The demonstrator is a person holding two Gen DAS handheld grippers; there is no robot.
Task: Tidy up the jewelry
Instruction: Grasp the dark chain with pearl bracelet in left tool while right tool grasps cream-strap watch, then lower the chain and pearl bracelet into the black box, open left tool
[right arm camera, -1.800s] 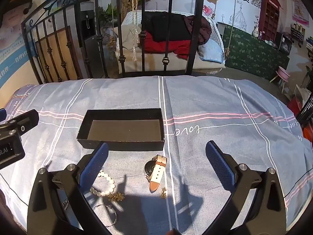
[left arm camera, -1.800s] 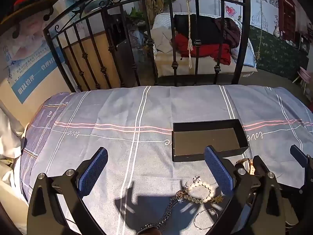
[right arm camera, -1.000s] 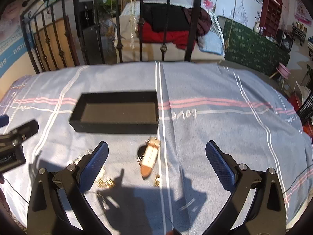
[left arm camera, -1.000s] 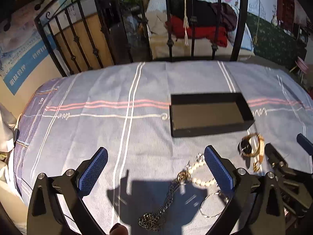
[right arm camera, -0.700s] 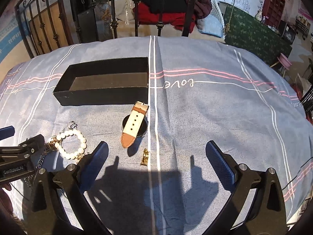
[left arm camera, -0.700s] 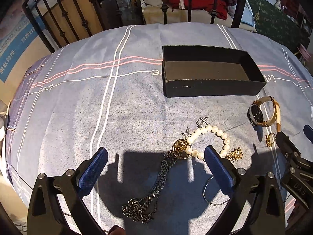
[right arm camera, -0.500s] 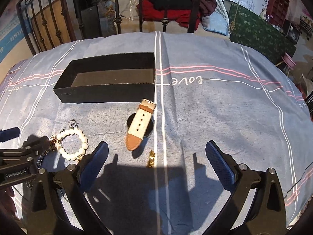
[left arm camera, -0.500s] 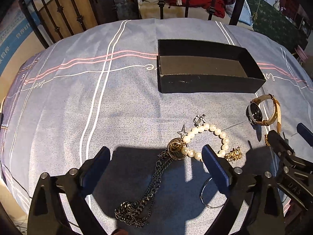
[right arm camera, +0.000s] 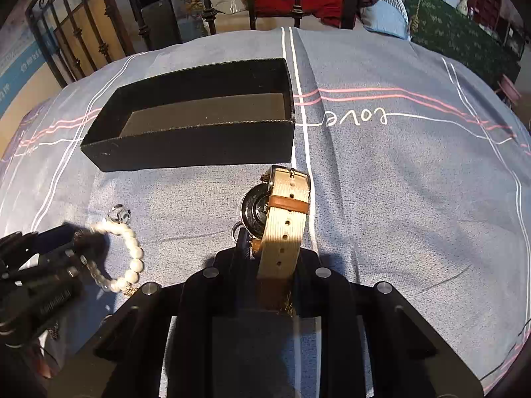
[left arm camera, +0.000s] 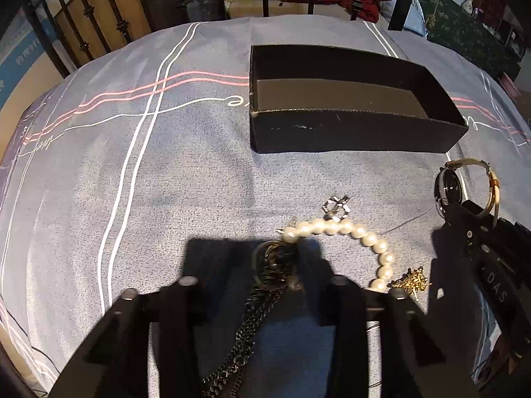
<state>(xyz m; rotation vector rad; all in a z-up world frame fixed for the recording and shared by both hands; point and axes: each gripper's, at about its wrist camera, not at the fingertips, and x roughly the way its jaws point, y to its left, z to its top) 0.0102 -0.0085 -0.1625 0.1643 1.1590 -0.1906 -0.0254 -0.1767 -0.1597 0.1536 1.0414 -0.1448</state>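
Observation:
An open black box (left arm camera: pixel 348 99) stands on the striped blue sheet; it also shows in the right wrist view (right arm camera: pixel 199 116). My left gripper (left arm camera: pixel 275 265) has narrowed around the dark chain necklace (left arm camera: pixel 252 325) with its round pendant, next to the pearl bracelet (left arm camera: pixel 351 232). My right gripper (right arm camera: pixel 275 258) is shut on the cream strap of the watch (right arm camera: pixel 282 215), whose dial rests on the sheet. The watch (left arm camera: pixel 464 185) and the right gripper show at the right of the left wrist view.
A silver charm (left arm camera: pixel 337 205) and a gold charm (left arm camera: pixel 411 280) lie by the pearls. A black iron bed rail (right arm camera: pixel 205 6) stands behind the sheet, with red and dark clothes beyond it.
Both grippers have dropped toward the sheet and closed in. The left now brackets the chain pendant, and the right has closed on the watch strap.

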